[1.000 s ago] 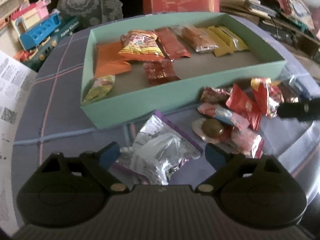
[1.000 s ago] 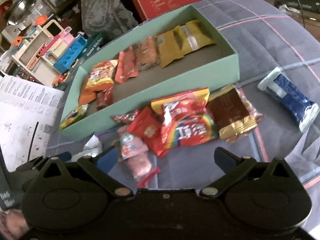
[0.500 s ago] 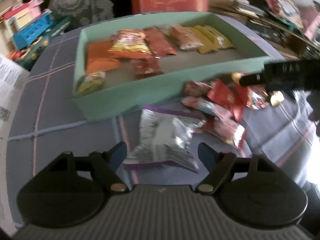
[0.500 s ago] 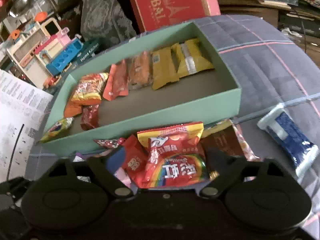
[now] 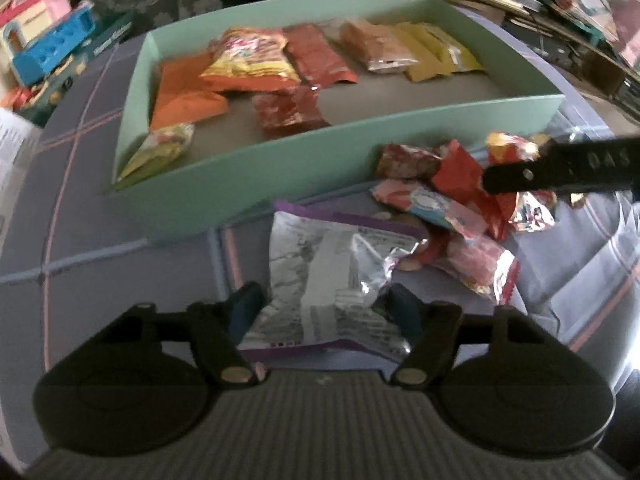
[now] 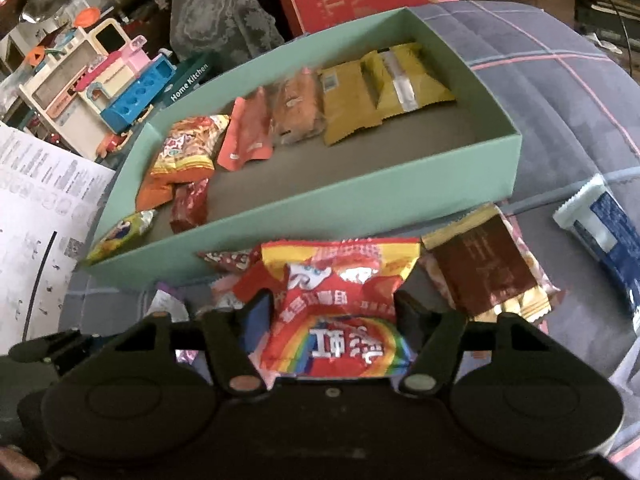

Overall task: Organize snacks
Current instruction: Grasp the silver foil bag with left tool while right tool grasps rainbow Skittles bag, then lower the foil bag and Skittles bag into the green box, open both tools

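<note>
Left gripper (image 5: 324, 312): jaws have just been closing around the silver packet (image 5: 332, 280), at the green box's (image 5: 280, 168) near wall; pads look to be touching it, grip not certain.
Right gripper (image 6: 332, 312): also just closing, pinching the rainbow packet (image 6: 340, 304).
Meaning: both pickups starting; boxing likely follows.

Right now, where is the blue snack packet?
In the right wrist view the blue snack packet lies on the checked cloth at the far right, outside the green box, just right of the brown packet.
</note>
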Demonstrator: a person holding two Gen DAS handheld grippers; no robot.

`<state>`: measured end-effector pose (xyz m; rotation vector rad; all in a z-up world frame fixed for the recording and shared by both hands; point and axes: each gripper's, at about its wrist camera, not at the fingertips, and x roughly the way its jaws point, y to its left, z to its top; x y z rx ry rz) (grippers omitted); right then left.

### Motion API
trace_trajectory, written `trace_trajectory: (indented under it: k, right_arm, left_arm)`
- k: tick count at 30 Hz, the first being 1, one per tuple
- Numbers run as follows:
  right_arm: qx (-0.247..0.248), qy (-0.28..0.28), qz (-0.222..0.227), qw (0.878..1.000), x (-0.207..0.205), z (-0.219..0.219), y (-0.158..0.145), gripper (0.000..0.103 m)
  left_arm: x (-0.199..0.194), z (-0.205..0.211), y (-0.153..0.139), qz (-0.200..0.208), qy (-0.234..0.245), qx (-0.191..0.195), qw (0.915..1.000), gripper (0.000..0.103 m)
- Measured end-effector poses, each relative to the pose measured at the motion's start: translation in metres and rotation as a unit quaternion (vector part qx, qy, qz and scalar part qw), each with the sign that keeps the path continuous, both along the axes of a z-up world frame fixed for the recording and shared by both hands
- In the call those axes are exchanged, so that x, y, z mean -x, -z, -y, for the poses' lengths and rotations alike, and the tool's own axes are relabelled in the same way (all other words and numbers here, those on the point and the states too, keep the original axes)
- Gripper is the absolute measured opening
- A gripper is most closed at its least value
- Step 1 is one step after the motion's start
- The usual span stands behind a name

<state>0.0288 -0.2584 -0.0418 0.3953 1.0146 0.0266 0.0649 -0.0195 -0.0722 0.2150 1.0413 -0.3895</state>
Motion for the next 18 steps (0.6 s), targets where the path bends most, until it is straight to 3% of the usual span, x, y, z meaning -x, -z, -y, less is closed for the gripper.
trace_trajectory:
  k: [5, 9, 18]
  right_arm:
    - [0.002, 0.002, 0.01, 1.0, 0.0, -0.002, 0.004, 0.072]
    - [0.049, -0.025, 0.025, 0.998, 0.005, -0.017, 0.002, 0.062]
    - [0.022, -0.012, 0.019, 1.0, 0.026, -0.01, -0.007, 0.059]
  left_arm:
    - [0.003, 0.0, 0.0, 0.005, -0.006, 0.003, 1.0, 0.066]
    - [0.007, 0.002, -0.001, 0.01, -0.013, 0.0, 0.9999, 0.064]
    - [0.023, 0.0, -0.011, 0.014, -0.016, 0.011, 0.9997, 0.059]
